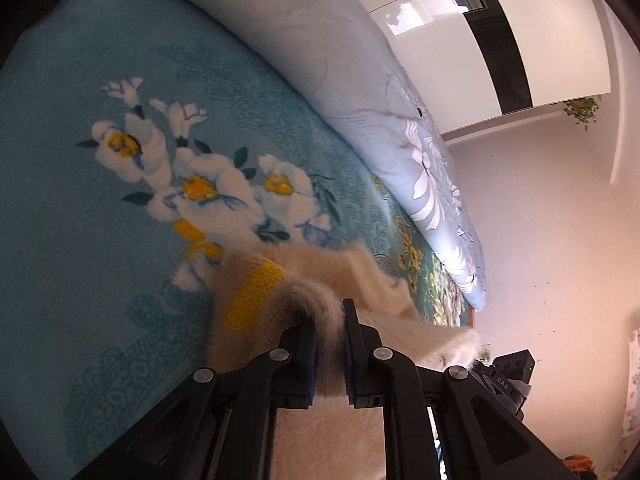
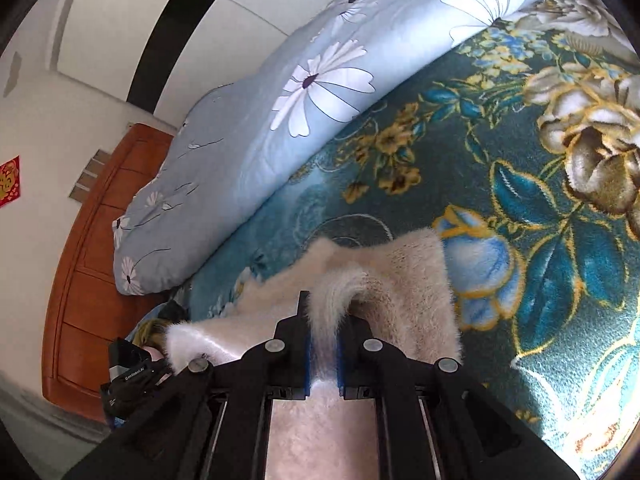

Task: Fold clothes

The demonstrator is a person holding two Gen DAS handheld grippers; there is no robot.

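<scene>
left gripper: jaws closed on a bunched ridge of the fuzzy cream sweater, fabric arching up between the blue pads. right gripper: same, clamped on a pinch of the same sweater

sweater lies on the teal floral blanket on the bed; near edge held by both grippers, and the span between them looks lifted off the blanket in each view. far part seems to rest on the blanket. yellow printed patch shows on it just left of the left grip

rolled light-blue quilt runs along the far side of the bed, well apart from the sweater. wooden headboard beyond it in the right view

progress, my read: early to mid. two-point grip is set, one edge raised, looks like a fold-over is in hand. can't tell from these views whether any fold is already made, most of the garment is hidden under the grippers. left to do: carry the edge across, lay it flat, release, likely more folds and smoothing

risk: fuzzy knit is thick, may slip or drag unevenly
</scene>
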